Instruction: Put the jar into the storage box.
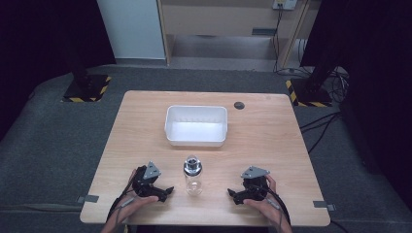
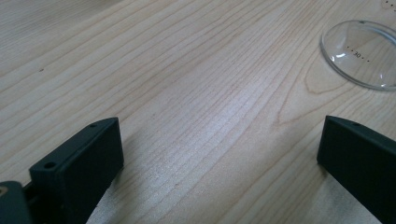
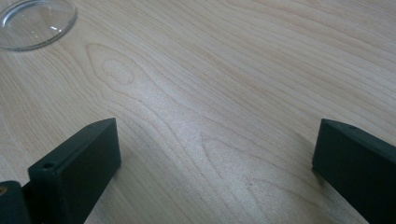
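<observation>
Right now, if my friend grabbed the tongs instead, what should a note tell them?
Left tongs: open, holding nothing, resting low at the near edge of the table.
Right tongs: open, holding nothing, resting low on the other side.
The clear bottle stands upright between them, touched by neither. The white tub sits just beyond it, mid-table, and looks empty.
Done: nothing visible so far.
Left: probably grip the bottle; what follows, maybe putting it in the tub, is only a guess.
</observation>
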